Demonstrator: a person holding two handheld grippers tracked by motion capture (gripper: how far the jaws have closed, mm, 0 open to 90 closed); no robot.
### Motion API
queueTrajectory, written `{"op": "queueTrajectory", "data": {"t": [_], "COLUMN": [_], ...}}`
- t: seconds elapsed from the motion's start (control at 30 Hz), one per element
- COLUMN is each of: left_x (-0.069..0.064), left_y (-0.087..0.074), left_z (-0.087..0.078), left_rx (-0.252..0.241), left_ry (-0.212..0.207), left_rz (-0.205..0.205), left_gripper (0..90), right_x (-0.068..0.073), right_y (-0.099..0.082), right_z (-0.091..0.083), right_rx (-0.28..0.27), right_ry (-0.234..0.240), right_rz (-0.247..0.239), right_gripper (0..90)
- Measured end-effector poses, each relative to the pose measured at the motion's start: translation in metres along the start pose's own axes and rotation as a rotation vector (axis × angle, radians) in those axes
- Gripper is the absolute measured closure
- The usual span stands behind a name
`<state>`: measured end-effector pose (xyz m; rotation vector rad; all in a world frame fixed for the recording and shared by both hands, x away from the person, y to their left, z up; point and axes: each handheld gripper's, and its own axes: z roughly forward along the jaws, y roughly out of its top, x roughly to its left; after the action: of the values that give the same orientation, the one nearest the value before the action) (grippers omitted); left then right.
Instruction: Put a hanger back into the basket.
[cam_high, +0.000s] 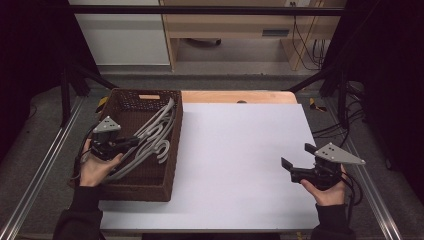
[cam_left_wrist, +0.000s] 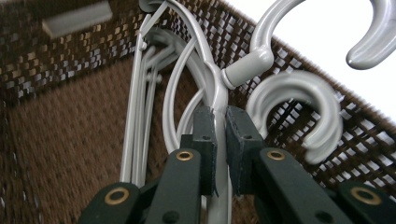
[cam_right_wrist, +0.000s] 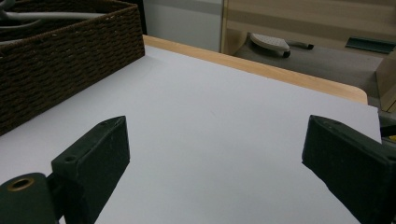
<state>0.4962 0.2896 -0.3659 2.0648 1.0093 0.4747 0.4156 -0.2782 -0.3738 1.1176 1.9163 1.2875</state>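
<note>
**Left clamped, right spread**

Your left hand (cam_high: 97, 167) reaches forward, its black two-jaw left gripper (cam_left_wrist: 220, 122) pinched tight. Your right hand (cam_high: 325, 189) rests low with its black two-jaw right gripper (cam_right_wrist: 215, 140) level, jaws set wide apart.

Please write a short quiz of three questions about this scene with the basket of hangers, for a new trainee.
1. True or false: the left gripper is shut on a grey hanger inside the brown woven basket.
2. How do the jaws of the right gripper stand? A) wide open above the white table surface, holding nothing; B) shut on a hanger; C) shut on the basket's rim.
3. Fill in the missing word: in the high view, the basket stands at the ______ side of the white surface.

Key: 1 true; 2 A; 3 left.
</note>
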Motion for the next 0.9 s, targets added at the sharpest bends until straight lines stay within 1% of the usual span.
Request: {"op": "queueTrajectory", "data": {"t": [0.07, 0.1, 0.13, 0.17, 0.2, 0.23, 0.27, 0.3, 0.4, 0.5, 0.6, 0.67, 0.73, 0.8, 0.9], "left_x": [-0.004, -0.006, -0.008, -0.011, -0.012, -0.012, -0.011, -0.011, -0.011, -0.013, -0.018, -0.021, -0.024, -0.028, -0.031], "left_y": [0.0, 0.001, 0.001, 0.002, 0.002, 0.002, 0.002, 0.002, 0.004, 0.005, 0.004, 0.002, 0.0, -0.003, -0.007], "left_z": [0.007, 0.011, 0.015, 0.017, 0.019, 0.019, 0.018, 0.016, 0.004, -0.013, -0.029, -0.038, -0.045, -0.052, -0.057], "left_rx": [0.036, 0.076, 0.107, 0.132, 0.142, 0.14, 0.133, 0.122, 0.066, -0.026, -0.126, -0.174, -0.211, -0.252, -0.291], "left_ry": [0.01, 0.009, 0.011, 0.024, 0.032, 0.042, 0.051, 0.048, 0.071, 0.082, 0.078, 0.085, 0.084, 0.073, 0.076], "left_rz": [0.015, 0.019, 0.035, 0.055, 0.058, 0.056, 0.05, 0.033, 0.021, 0.009, 0.007, 0.0, -0.006, -0.028, -0.052], "left_gripper": [81.9, 81.9, 81.8, 81.6, 81.2, 80.3, 76.9, 73.3, 64.7, 55.1, 46.1, 40.4, 35.0, 29.5, 21.9], "right_x": [0.0, 0.0, 0.0, 0.0, 0.0, 0.0, 0.0, 0.0, 0.0, -0.001, 0.0, 0.0, 0.0, 0.001, 0.001], "right_y": [0.0, 0.0, 0.0, 0.0, 0.0, 0.0, 0.0, 0.0, 0.001, 0.001, 0.001, 0.002, 0.001, 0.001, 0.002], "right_z": [0.0, 0.0, 0.0, 0.0, 0.0, -0.001, -0.001, -0.002, -0.003, -0.003, -0.003, -0.003, -0.003, -0.002, -0.003], "right_rx": [0.001, 0.001, 0.0, -0.003, -0.003, -0.003, -0.005, -0.006, -0.011, -0.011, -0.014, -0.017, -0.018, -0.022, -0.029], "right_ry": [-0.001, -0.001, -0.001, 0.0, 0.001, 0.001, 0.0, 0.0, 0.0, -0.001, -0.003, -0.003, -0.006, -0.011, -0.015], "right_rz": [0.0, 0.0, 0.0, 0.001, 0.001, 0.003, 0.001, 0.002, 0.005, 0.005, 0.003, 0.004, 0.004, 0.004, 0.012], "right_gripper": [7.7, 7.7, 7.7, 7.6, 7.6, 7.6, 7.6, 7.6, 7.6, 7.6, 7.4, 7.2, 6.4, 6.0, 4.8]}}
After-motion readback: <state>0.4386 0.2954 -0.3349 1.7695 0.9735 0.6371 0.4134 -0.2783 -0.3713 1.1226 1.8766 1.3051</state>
